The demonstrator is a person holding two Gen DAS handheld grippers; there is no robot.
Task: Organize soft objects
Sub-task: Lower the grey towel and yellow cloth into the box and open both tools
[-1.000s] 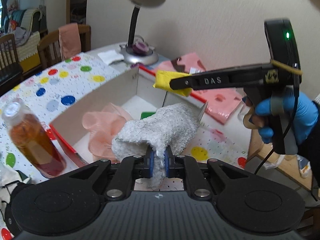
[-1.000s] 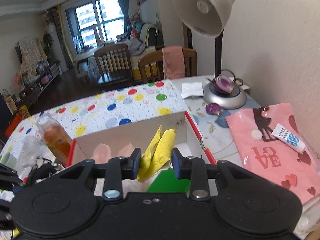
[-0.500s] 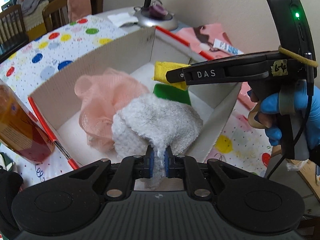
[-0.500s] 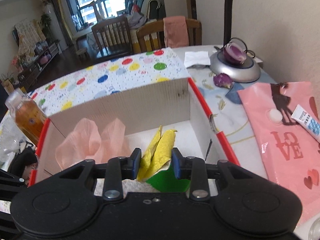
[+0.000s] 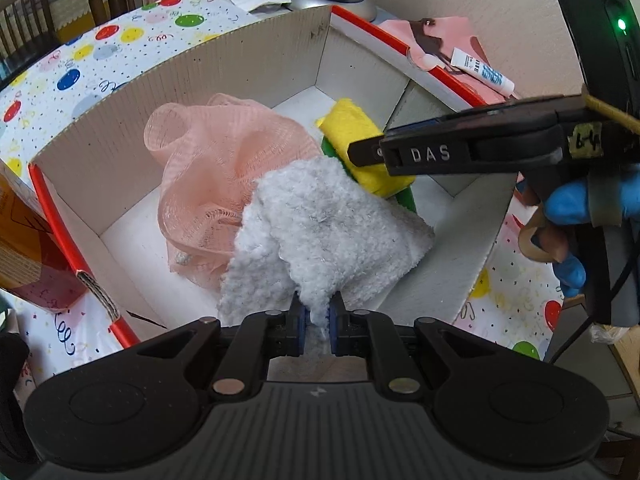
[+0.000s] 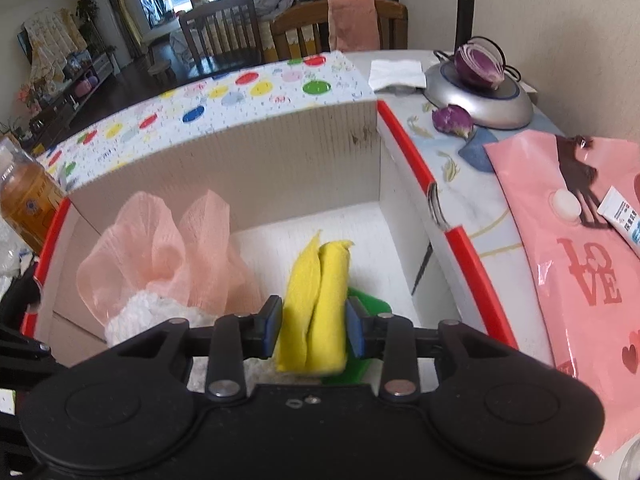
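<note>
My left gripper (image 5: 317, 317) is shut on a fluffy white towel (image 5: 332, 224) that rests inside the open cardboard box (image 5: 224, 60), against a pink mesh bath pouf (image 5: 216, 152). My right gripper (image 6: 314, 320) is shut on a folded yellow cloth (image 6: 320, 300) and holds it low inside the box, above a green sponge (image 6: 368, 308). The right gripper also shows in the left wrist view (image 5: 360, 152), reaching in from the right with the yellow cloth (image 5: 352, 132). The pouf (image 6: 160, 256) and a bit of the towel (image 6: 148, 312) show at left in the right wrist view.
The box (image 6: 280, 148) has red edges and stands on a polka-dot tablecloth (image 6: 240, 84). An amber drink bottle (image 6: 24, 200) stands left of it. A pink "LOVE" bag (image 6: 580, 260) with a small tube (image 6: 620, 216) lies right. A lamp base (image 6: 480, 96) stands behind.
Both grippers have moved down into the box. The white towel now rests inside beside the pouf, and the yellow cloth has dropped below the box rim.
</note>
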